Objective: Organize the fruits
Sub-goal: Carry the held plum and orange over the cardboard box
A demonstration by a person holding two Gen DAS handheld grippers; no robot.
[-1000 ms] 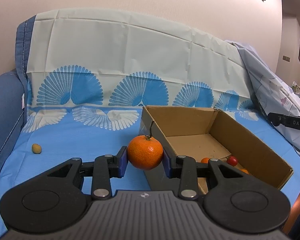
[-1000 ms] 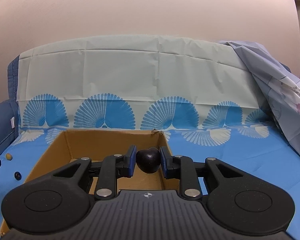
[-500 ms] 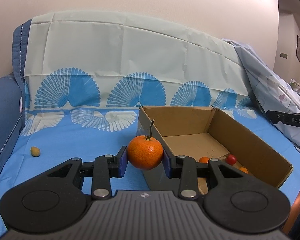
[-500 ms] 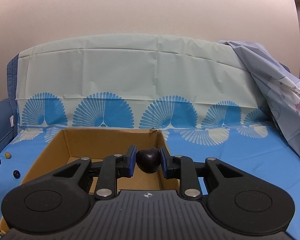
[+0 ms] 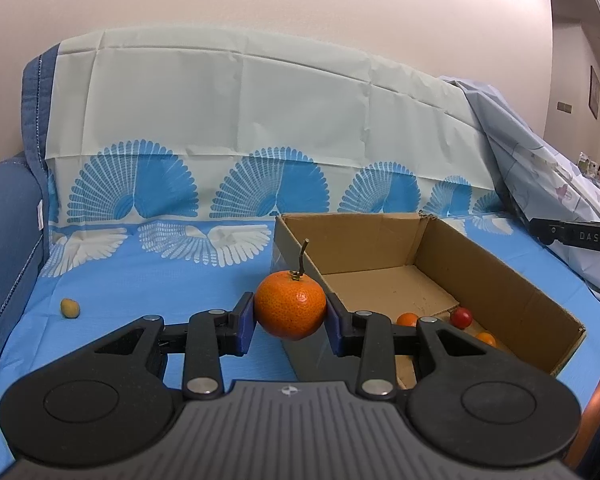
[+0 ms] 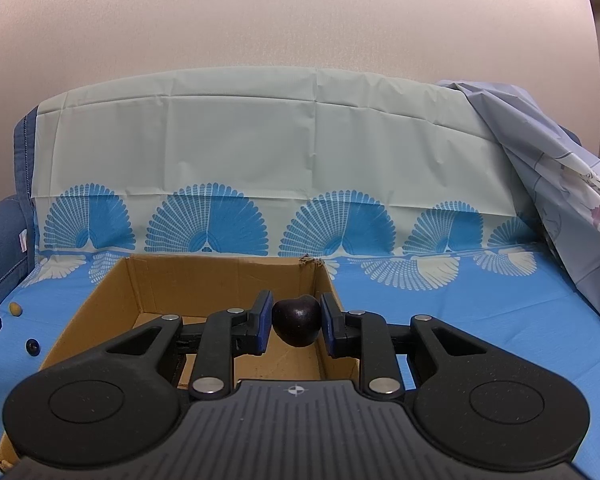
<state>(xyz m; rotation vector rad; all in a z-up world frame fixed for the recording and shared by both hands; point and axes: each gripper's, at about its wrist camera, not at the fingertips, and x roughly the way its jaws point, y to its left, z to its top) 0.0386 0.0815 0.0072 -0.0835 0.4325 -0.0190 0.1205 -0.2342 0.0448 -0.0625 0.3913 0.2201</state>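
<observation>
So both tongs are loaded up right now. The left tongs (image 5: 290, 322) are clamped on a mandarin (image 5: 290, 309), stem sticking up, blue pads pressed against both sides of it. It's held in the air just at the near-left corner of the cardboard box (image 5: 500, 280), not over the inside as far as I can tell.

The right tongs (image 6: 296, 324) are squeezing a dark plum-looking fruit (image 6: 296, 321), almost black, and it's sitting above the box (image 6: 204, 280) interior, close to the right wall.

Inside the box, from the left camera, there are three little fruits down at the near end: a small orange one (image 5: 408, 319), a red one (image 5: 461, 317), and another orange one (image 5: 485, 338) closest to the near wall. Rest of the box floor is bare cardboard.

Outside the box, on the blue patterned sheet (image 5: 160, 280) covering the sofa, there's a small yellowish-green fruit (image 5: 69, 307) way off to the left. The right camera also picks up a tiny dark berry (image 6: 32, 346) on the sheet just left of the box.
</observation>
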